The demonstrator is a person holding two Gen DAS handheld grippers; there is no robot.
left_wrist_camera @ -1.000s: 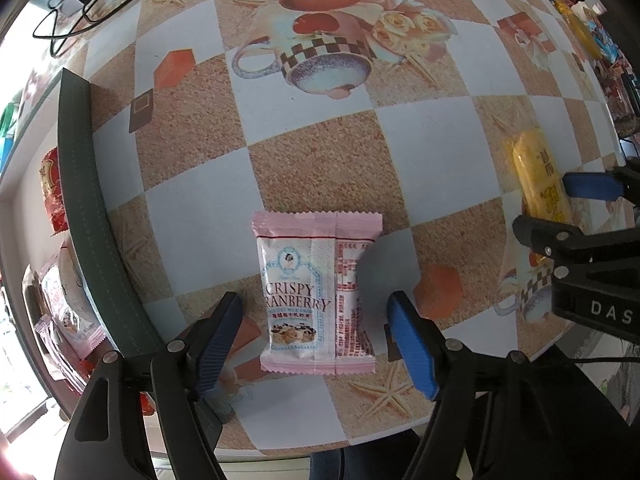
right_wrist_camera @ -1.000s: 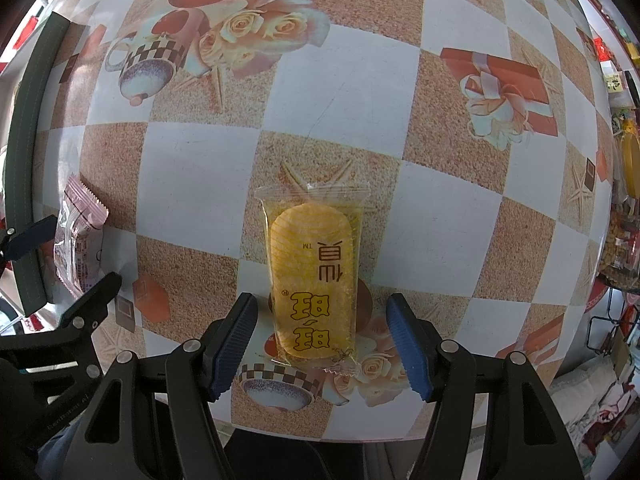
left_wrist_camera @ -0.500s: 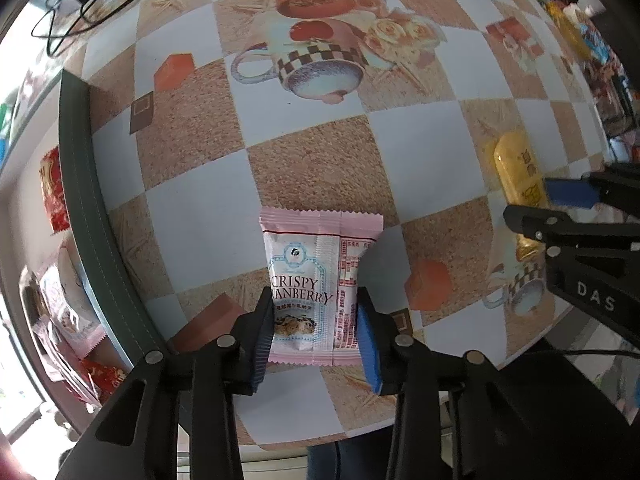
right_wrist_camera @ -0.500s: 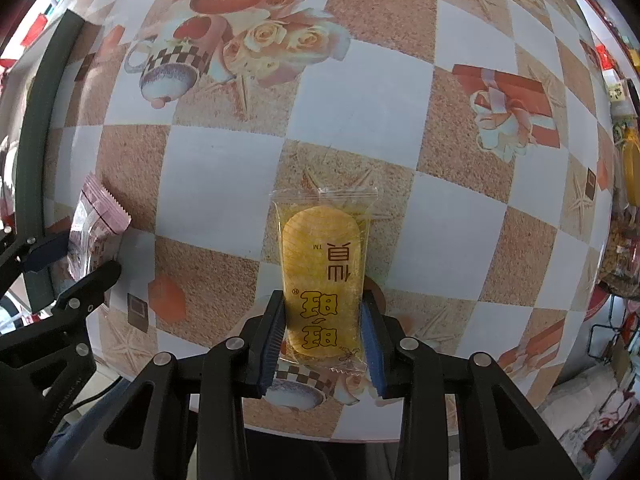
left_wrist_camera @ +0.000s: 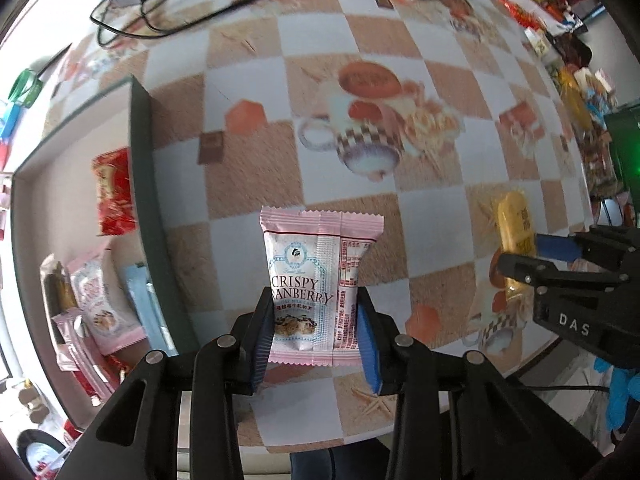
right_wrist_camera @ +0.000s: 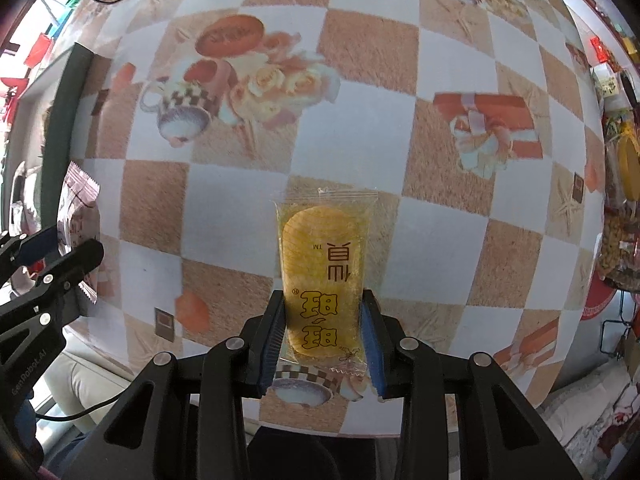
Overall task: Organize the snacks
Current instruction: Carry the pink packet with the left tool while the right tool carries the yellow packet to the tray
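My left gripper [left_wrist_camera: 316, 328] is shut on a pink "Crispy Cranberry" packet [left_wrist_camera: 316, 264] and holds it up off the checkered table. My right gripper [right_wrist_camera: 323, 332] is shut on a yellow cracker packet [right_wrist_camera: 322, 268], also lifted. The right gripper with its yellow packet [left_wrist_camera: 516, 228] shows at the right of the left wrist view. The left gripper with the pink packet [right_wrist_camera: 78, 216] shows at the left of the right wrist view.
A dark-rimmed tray [left_wrist_camera: 142, 184] at the left holds a red packet [left_wrist_camera: 114, 192], pink packets [left_wrist_camera: 96, 300] and a blue one [left_wrist_camera: 140, 300]. Black cables [left_wrist_camera: 168, 4] lie at the far left. More snacks [right_wrist_camera: 624, 184] crowd the right edge.
Both grippers closed from open onto their packets, then lifted them off the table. The views have tilted up, so more of the tray and far table shows.
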